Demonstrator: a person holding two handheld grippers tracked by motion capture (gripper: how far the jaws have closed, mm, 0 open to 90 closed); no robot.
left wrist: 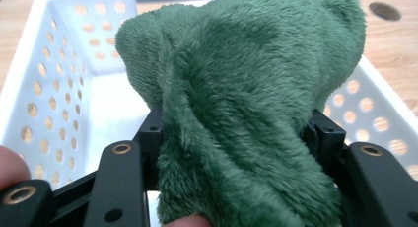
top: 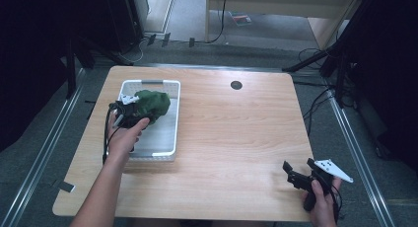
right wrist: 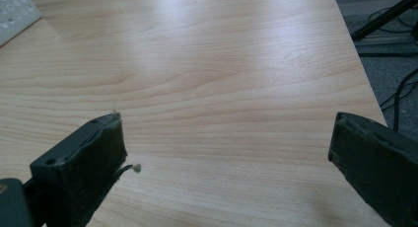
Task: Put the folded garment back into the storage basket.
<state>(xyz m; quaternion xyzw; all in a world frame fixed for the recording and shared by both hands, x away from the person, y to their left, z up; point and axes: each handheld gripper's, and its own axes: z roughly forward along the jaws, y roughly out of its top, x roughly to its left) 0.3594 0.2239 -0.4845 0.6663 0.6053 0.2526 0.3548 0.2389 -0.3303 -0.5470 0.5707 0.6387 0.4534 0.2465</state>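
A white perforated basket (top: 167, 119) is seen on the left part of the wooden desk (top: 236, 138), and a green plush cloth (top: 152, 105) is held over its far half by the left gripper (top: 129, 112). In the left gripper view the fingers (left wrist: 123, 177) are clamped on the green plush cloth (left wrist: 246, 103), whose bulk hides most of the basket's floor; the perforated walls (left wrist: 54, 89) are seen on either side. Whether the cloth touches the basket floor cannot be told. The right gripper (top: 300, 175) is held over the desk's near right corner, well apart from the basket, its fingers (right wrist: 84, 163) spread wide with bare desk (right wrist: 222, 89) between them. A basket corner (right wrist: 15, 15) is cut off at the upper left of the right gripper view.
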